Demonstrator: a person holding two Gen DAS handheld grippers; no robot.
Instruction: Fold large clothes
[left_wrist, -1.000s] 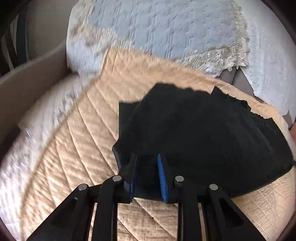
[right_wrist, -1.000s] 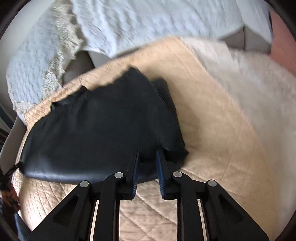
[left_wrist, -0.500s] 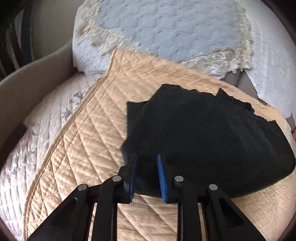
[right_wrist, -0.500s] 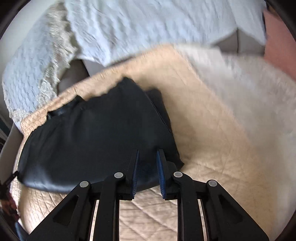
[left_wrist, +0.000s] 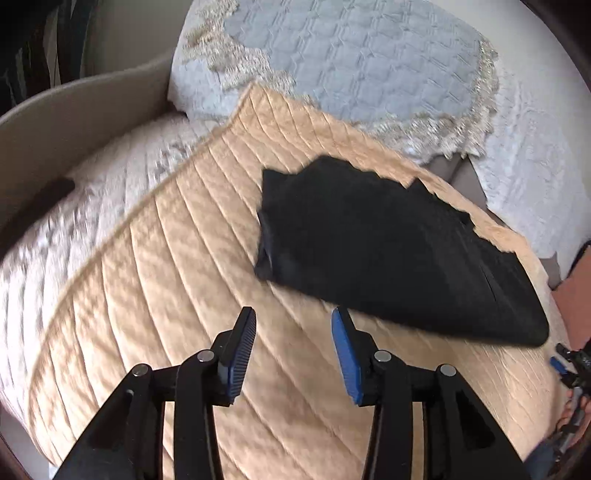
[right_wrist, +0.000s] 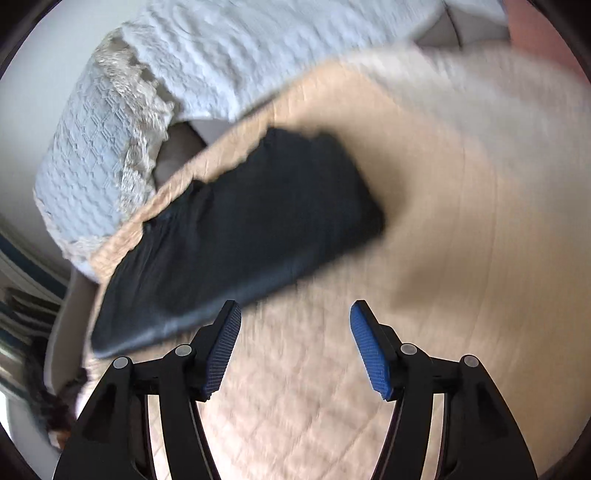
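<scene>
A black garment (left_wrist: 384, 243) lies folded into a thick flat bundle on a tan quilted cover (left_wrist: 177, 280). My left gripper (left_wrist: 293, 325) hovers just short of its near edge, jaws opening, nothing between the blue pads. In the right wrist view the same black garment (right_wrist: 240, 236) lies up and to the left. My right gripper (right_wrist: 293, 317) is above the tan quilted cover (right_wrist: 332, 369) beside the bundle's near edge, jaws opening wide with only quilt between them. That view is motion-blurred.
A pale blue quilted throw with a lace fringe (left_wrist: 351, 62) drapes the sofa back behind the cover. A white textured blanket (left_wrist: 92, 192) lies left of it, bounded by a beige armrest (left_wrist: 74, 110). A hand (left_wrist: 572, 406) shows at the right edge.
Both grippers were shut on the near edge of the black garment. They have let go, opened and pulled back toward me, leaving the folded bundle lying on the cover.
</scene>
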